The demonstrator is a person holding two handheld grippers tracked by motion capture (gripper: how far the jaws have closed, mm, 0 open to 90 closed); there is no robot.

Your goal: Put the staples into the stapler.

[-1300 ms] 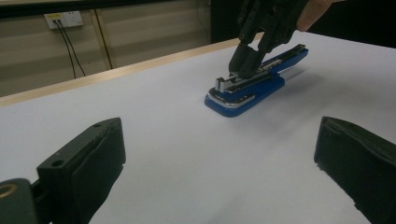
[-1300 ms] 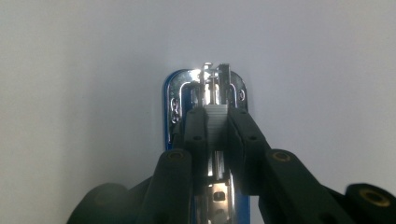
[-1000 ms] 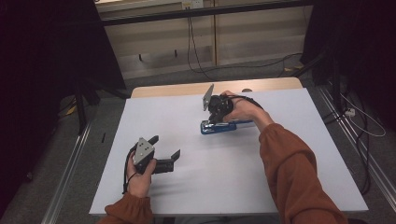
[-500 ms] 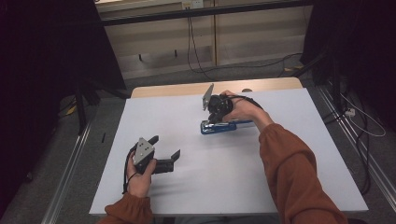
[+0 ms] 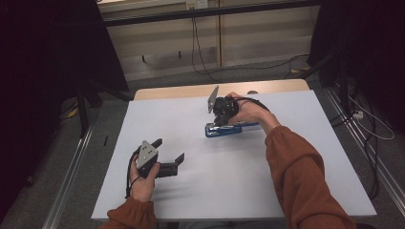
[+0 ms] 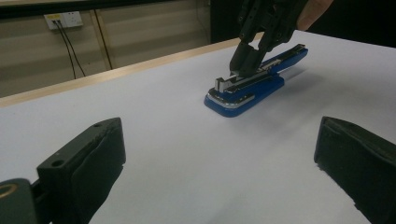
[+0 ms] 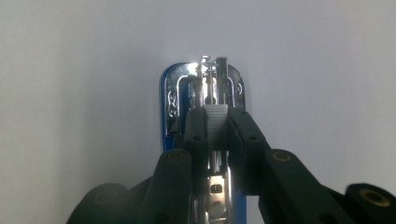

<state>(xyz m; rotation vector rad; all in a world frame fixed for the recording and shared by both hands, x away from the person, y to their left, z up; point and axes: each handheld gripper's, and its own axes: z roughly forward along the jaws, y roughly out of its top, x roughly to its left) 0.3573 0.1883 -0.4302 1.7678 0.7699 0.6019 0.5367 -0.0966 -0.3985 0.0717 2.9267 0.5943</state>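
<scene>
The right gripper (image 5: 220, 121) points down into the open blue stapler (image 5: 230, 129), its jaws closed on a small strip of staples (image 7: 216, 123) that sits between the pads (image 7: 196, 126). In the right gripper view the strip hangs directly over the stapler's bright metal channel (image 7: 208, 86), and the channel runs straight away from the jaws, so strip and channel share one line. That alignment is what the next move turns on: the strip probably has only to go down and settle lengthwise into the channel. Whether it already touches the metal is hard to tell from these angles.

The stapler lies flat on the white table (image 5: 286, 157), right under the right gripper, its long axis running crosswise in the high view, with the front end toward the left gripper's side. The right hand (image 5: 248, 110) is far the nearer.

The left gripper (image 5: 169, 157) rests on the table well apart from the stapler, jaws spread wide with nothing between them. From its own camera the stapler (image 6: 254, 84) lies ahead and a little right, beyond the gap between its pads.
</scene>
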